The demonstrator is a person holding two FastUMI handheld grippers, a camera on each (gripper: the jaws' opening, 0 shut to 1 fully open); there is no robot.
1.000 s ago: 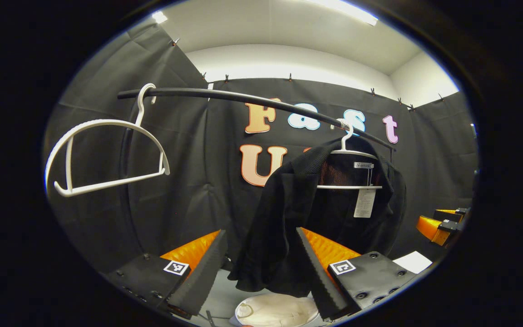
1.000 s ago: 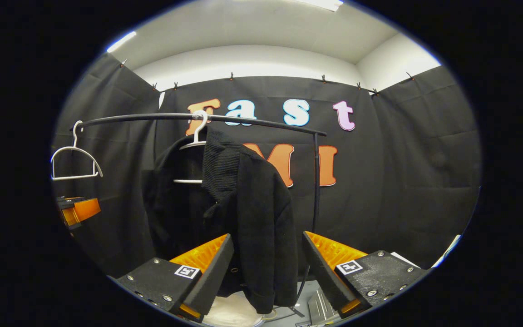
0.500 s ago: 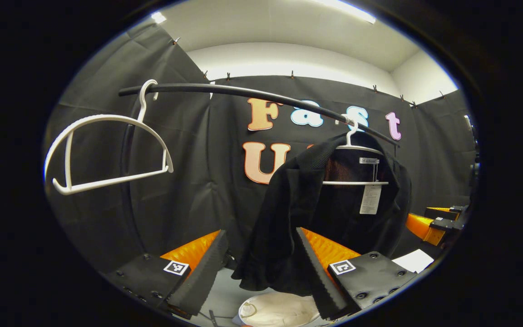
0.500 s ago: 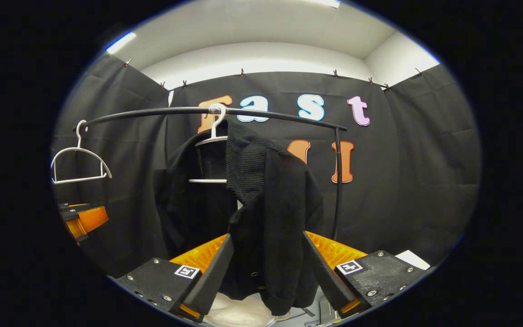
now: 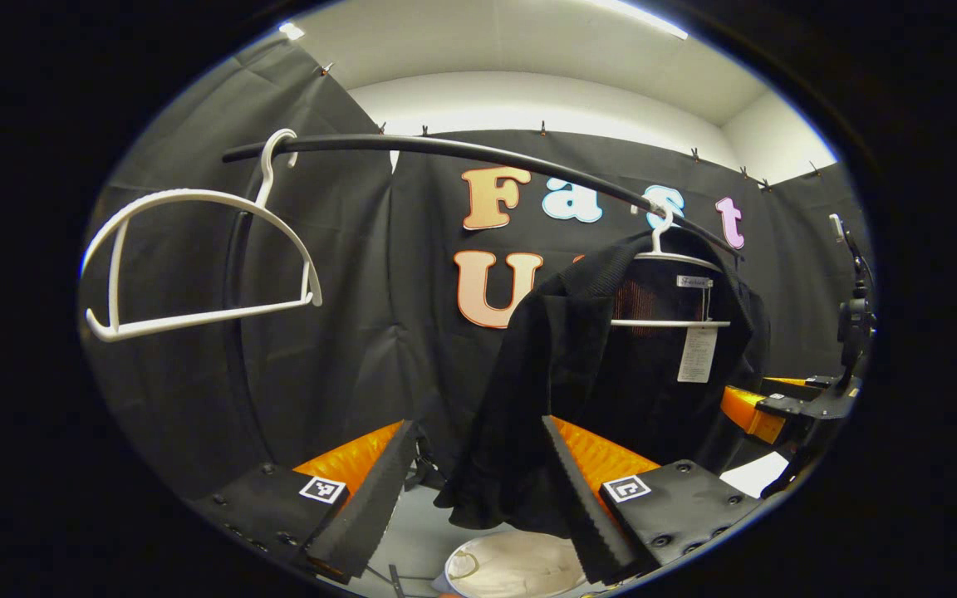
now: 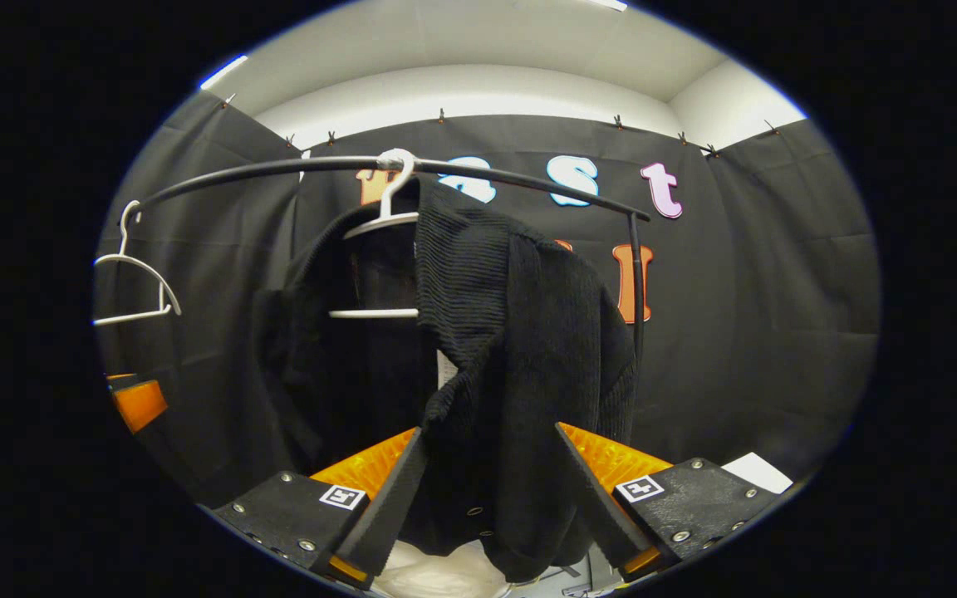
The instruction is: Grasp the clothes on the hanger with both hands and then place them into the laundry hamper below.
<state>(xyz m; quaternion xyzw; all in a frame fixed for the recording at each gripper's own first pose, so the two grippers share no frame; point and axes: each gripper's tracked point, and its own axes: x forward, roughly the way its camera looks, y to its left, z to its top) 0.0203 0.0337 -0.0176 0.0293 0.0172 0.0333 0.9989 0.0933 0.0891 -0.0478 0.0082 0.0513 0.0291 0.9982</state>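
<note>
While both tools [image 5: 472, 490] [image 6: 487, 498] are hanging spread around the black jacket [image 6: 520, 357], they are lining up to pinch it next.

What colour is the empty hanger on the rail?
White; the empty hanger shows best in the left gripper view.
</note>
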